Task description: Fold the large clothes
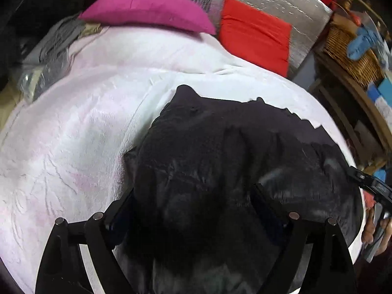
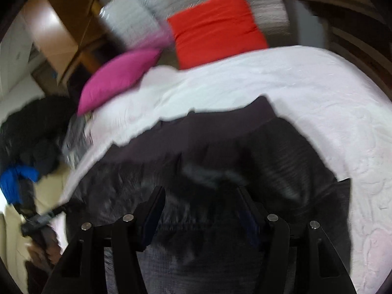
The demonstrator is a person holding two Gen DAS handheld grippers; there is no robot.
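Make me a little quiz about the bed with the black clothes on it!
1. True or false: the magenta pillow lies on the black garment.
2. What colour is the cushion beside the magenta pillow? A) green B) red C) yellow
3. Fill in: the garment is spread on a ____ bedspread.

Key: 1 false, it lies at the head of the bed, apart from the garment. 2 B. 3 white.

Your right wrist view was smeared with motion blur, so the dark garment (image 2: pixel 220 147) showed no clear folds. Its near end ran off the bottom edge in both views. Your right gripper (image 1: pixel 372 191) was cut off at the frame's edge.
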